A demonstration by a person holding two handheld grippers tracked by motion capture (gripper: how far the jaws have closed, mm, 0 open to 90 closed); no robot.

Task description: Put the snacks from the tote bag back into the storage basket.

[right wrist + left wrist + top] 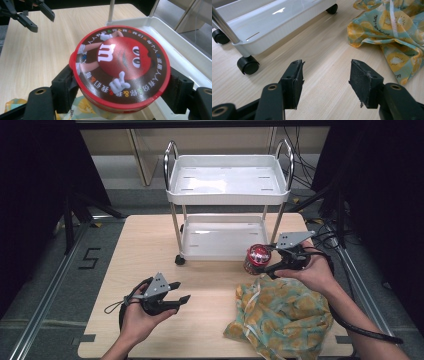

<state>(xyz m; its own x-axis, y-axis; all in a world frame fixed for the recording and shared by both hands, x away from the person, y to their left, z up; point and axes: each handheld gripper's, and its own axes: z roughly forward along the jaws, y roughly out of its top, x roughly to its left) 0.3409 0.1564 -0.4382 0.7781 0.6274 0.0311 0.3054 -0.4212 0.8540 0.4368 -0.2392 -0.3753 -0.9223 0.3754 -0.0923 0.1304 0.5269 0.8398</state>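
My right gripper (267, 261) is clamped on a red-lidded candy tub (257, 258), one jaw on each side of its round body; in the right gripper view the lid (120, 66) faces the camera, printed with a red cartoon character. The tub is held off the wooden table (150, 245), just in front of the lower shelf (220, 240) of the small white cart (227, 180) and above the far edge of the fruit-print cloth bag (285, 312). My left gripper (181, 291) hangs low over the table's near left part, jaws spread wide with nothing between them; its view shows bare wood between the pads (362, 83), a cart wheel (248, 65) to one side, the bag to the other.
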